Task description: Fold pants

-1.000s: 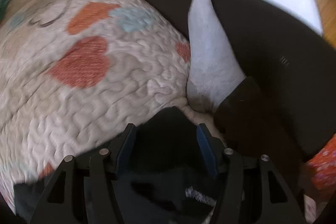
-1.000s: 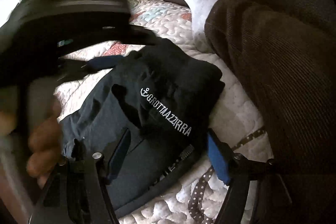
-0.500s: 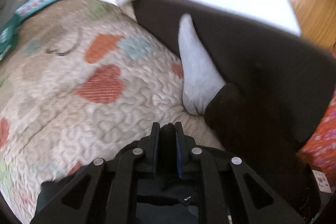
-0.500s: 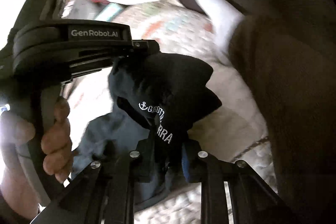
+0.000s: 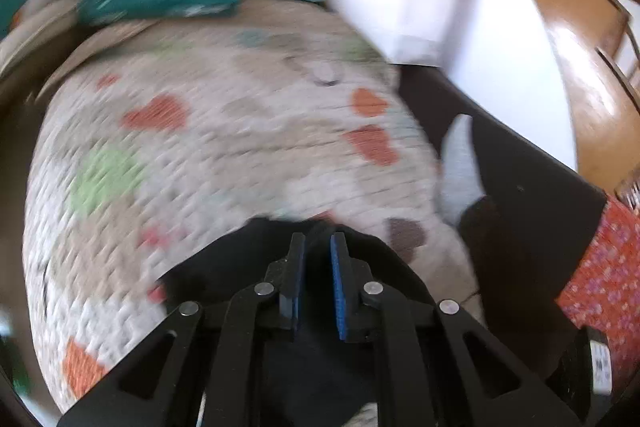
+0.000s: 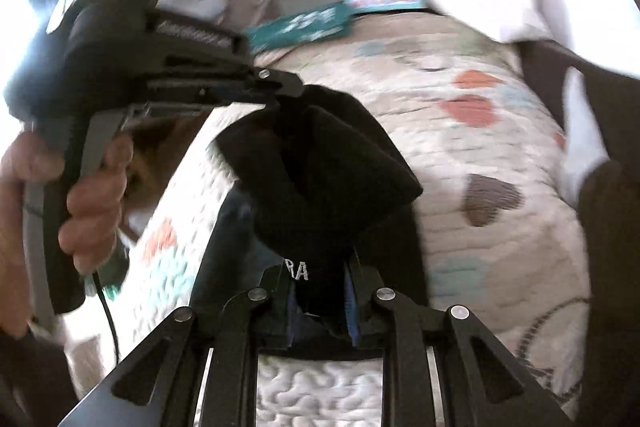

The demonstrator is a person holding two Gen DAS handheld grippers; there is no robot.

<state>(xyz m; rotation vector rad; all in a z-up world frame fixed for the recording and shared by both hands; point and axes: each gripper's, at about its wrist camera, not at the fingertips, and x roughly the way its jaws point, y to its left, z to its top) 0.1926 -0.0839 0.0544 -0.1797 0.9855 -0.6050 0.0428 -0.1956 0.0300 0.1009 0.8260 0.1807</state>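
Both my left gripper and right gripper clenched on soft, light black pants edge, limp cloth sags over quilt, grip hems.

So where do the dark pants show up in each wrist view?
Left wrist: dark fabric pants at bottom centre, pinched in the left gripper.
Right wrist: centre, hanging between left gripper and right gripper.
Shared landmark: white sock at right.
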